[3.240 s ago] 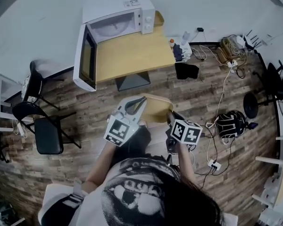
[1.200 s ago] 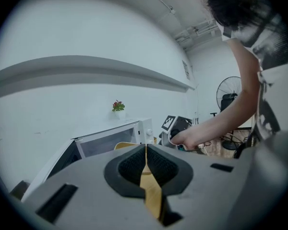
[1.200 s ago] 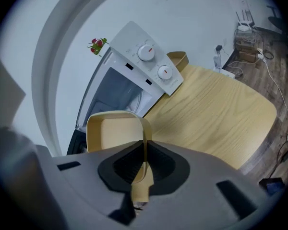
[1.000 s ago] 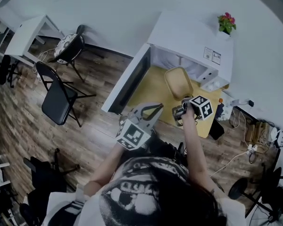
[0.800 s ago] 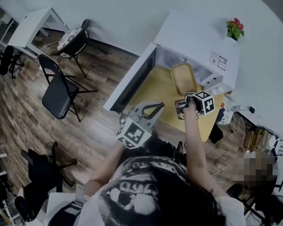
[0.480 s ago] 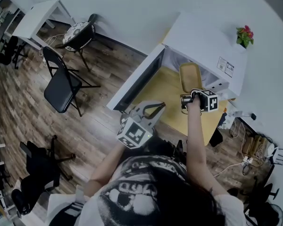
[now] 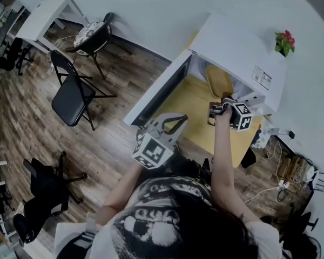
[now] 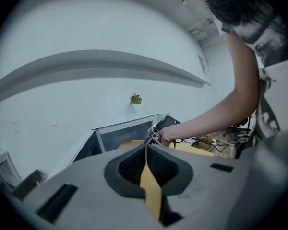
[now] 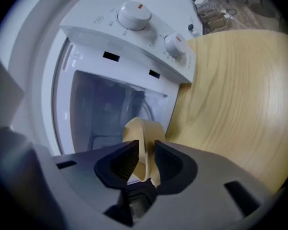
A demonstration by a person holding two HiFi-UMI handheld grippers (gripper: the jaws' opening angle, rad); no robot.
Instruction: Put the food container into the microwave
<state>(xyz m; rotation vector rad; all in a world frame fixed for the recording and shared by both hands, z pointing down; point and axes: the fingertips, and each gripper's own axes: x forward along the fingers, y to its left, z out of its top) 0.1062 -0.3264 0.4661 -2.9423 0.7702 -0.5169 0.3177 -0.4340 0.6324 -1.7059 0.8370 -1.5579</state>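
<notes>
The tan food container (image 7: 218,81) hangs at the mouth of the white microwave (image 7: 243,45), its far end inside the opening. My right gripper (image 7: 219,108) is shut on its near rim. In the right gripper view the container's rim (image 9: 143,128) stands edge-on between the jaws of that gripper (image 9: 145,150), in front of the lit cavity (image 9: 105,109). The microwave door (image 7: 161,93) is swung wide open to the left. My left gripper (image 7: 174,121) is held low, near the table's front edge. In its own view the left gripper (image 8: 146,151) is shut on nothing.
The microwave stands on a yellow wooden table (image 7: 197,109), with two knobs (image 9: 132,14) on its control panel. A small potted plant (image 7: 284,42) sits on top of it. A black folding chair (image 7: 73,99), another chair (image 7: 92,36) and a white desk (image 7: 43,15) stand at the left. Cables (image 7: 291,166) lie on the floor at the right.
My right gripper has carried the container up from near the body and forward into the microwave's opening. The left gripper has stayed shut near the table's front edge.
</notes>
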